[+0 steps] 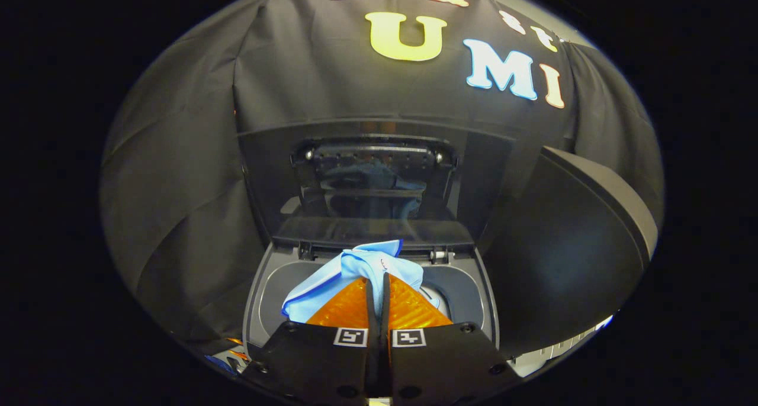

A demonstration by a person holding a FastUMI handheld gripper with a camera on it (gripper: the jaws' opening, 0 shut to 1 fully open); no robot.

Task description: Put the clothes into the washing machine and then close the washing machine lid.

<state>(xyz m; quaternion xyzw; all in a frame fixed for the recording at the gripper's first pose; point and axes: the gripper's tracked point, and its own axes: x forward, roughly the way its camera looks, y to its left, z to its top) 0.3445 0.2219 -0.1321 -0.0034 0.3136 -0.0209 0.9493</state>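
We saw the gripper [378,279] pinching a light blue cloth [361,270] above the washing machine [474,287], lid [379,181] up.

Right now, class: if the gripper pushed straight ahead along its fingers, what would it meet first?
The gripper is shut on the light blue cloth, which bunches just past its tips. Beyond that it would probably meet the raised washing machine lid above the open tub; depth is unclear.
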